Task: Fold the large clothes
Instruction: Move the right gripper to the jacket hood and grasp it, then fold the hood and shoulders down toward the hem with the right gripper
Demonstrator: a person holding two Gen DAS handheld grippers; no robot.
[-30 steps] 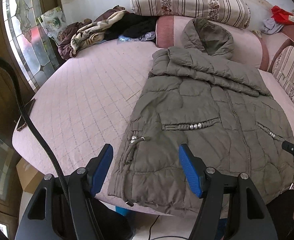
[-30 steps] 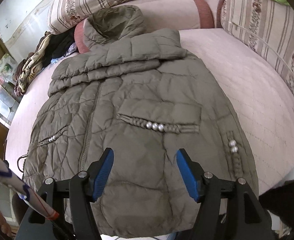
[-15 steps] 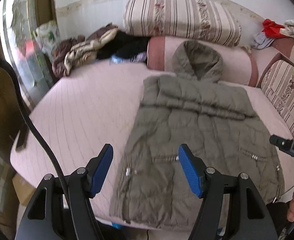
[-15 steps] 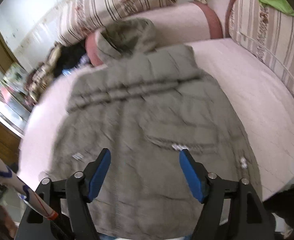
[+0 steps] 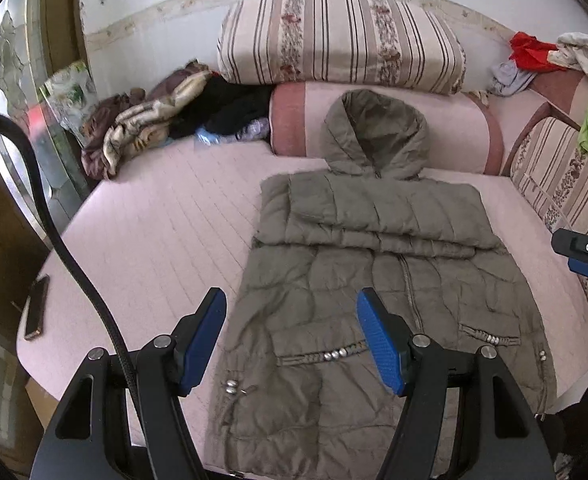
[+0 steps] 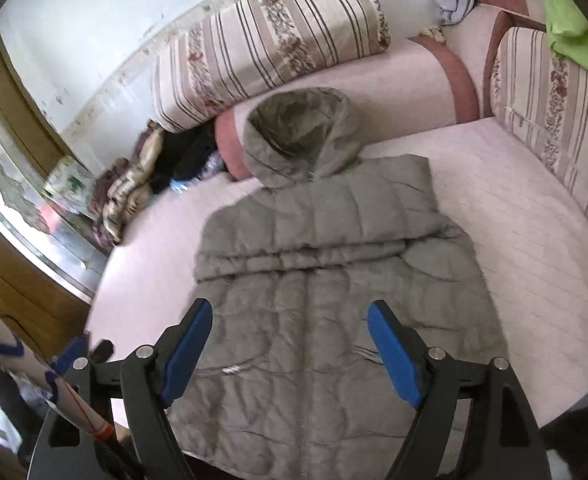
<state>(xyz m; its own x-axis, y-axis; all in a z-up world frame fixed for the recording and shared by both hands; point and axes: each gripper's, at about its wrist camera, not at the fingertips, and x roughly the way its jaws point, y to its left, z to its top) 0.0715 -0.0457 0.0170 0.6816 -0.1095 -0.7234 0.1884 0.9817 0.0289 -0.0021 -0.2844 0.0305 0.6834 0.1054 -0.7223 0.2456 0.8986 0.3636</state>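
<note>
While both grippers hang above the near edge of the bed [image 5: 141, 232], the olive hooded puffer jacket [image 5: 374, 280] lies flat on the pink quilted cover, front up, sleeves folded across the chest, hood [image 5: 376, 132] resting against the far pink bolster [image 5: 454, 120]. Left gripper [image 5: 291, 344] and right gripper [image 6: 289, 350] each have jaws wide apart, holding nothing. A phone [image 5: 37, 307] lies near the left edge.

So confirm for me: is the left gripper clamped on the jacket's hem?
No: the left gripper is open above the jacket, its blue pads spread with nothing between them.
</note>
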